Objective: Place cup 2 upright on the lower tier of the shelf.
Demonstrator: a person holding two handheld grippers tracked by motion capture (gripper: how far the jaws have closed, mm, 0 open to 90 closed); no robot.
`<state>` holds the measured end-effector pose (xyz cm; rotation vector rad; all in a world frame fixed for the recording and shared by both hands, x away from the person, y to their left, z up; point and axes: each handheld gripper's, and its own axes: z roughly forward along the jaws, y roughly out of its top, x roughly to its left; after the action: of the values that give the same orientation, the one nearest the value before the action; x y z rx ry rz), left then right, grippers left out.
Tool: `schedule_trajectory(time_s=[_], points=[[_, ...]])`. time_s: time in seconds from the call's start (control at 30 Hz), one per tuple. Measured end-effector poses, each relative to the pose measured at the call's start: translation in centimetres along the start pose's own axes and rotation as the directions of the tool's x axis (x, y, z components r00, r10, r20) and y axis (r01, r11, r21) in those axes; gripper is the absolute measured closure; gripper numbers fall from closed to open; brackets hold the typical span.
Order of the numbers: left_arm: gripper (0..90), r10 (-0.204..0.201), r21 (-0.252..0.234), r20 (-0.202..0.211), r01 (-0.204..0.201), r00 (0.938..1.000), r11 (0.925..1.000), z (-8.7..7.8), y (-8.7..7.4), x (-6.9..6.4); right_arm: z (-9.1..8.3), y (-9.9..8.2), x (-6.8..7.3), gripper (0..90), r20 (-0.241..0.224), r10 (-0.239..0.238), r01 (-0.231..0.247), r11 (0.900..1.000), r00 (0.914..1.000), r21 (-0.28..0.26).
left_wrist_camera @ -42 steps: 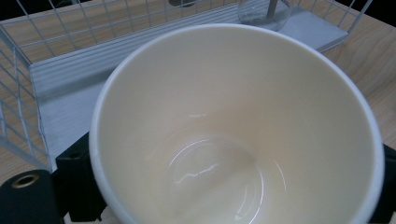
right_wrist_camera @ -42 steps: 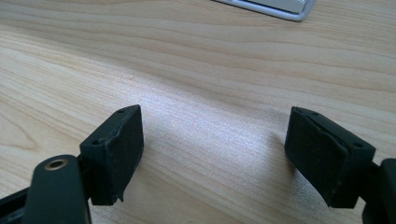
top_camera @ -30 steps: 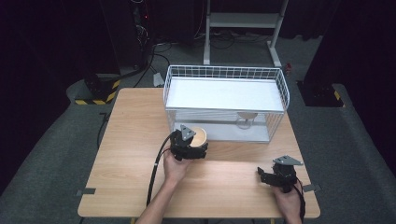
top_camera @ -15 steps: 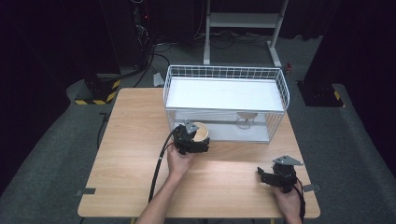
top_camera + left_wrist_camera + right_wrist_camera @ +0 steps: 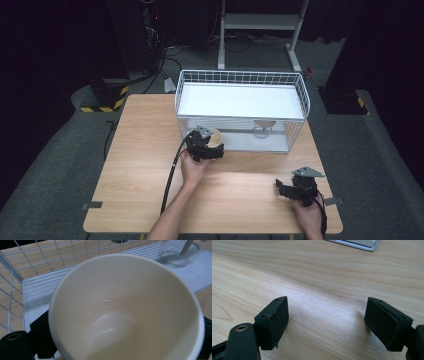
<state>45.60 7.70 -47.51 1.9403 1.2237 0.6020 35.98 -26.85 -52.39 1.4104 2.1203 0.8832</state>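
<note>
My left tool (image 5: 209, 146) is clamped on a cream cup (image 5: 215, 138), its jaws pressed against the cup's sides. I hold the cup at the front wall of the white wire basket (image 5: 241, 79), which stands at the desk's (image 5: 140, 150) far edge, toward its right corner. A glass (image 5: 263, 129) stands inside the basket. My right tool (image 5: 287, 188) rests near the desk's near right corner, jaws apart with bare wood between them.
</note>
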Motion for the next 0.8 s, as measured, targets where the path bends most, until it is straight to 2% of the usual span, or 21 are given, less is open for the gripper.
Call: schedule_trajectory(time_s=[0.07, 0.33, 0.53, 0.57, 0.8], points=[[9.0, 0.014, 0.002, -0.009, -0.014, 0.9999, 0.9999, 0.2, 0.2, 0.1, 0.0, 0.0, 0.0, 19.8, 0.0, 0.0, 0.0, 1.0, 1.0, 0.0], [9.0, -0.008, -0.011, -0.001, 0.008, 1.0, 0.9999, 0.5, 0.2, 0.1, 0.0, 0.0, 0.0, 19.7, 0.0, 0.0, 0.0, 1.0, 1.0, 0.002], [9.0, -0.003, -0.014, -0.003, 0.002, 1.0, 0.9999, 0.9, 0.4, 0.2, 0.0, 0.0, 0.0, 19.8, -0.001, 0.0, 0.0, 1.0, 1.0, 0.002], [9.0, 0.011, -0.013, -0.009, -0.011, 0.9999, 0.9999, 0.9, 0.4, 0.2, 0.0, 0.0, 0.0, 19.7, 0.0, 0.0, 0.0, 1.0, 1.0, 0.002], [8.9, 0.006, -0.041, -0.019, -0.007, 0.9998, 0.9991, 1.5, 0.4, 0.4, 0.0, 0.0, 0.0, 19.8, 0.0, 0.0, 0.0, 1.0, 1.0, 0.002]])
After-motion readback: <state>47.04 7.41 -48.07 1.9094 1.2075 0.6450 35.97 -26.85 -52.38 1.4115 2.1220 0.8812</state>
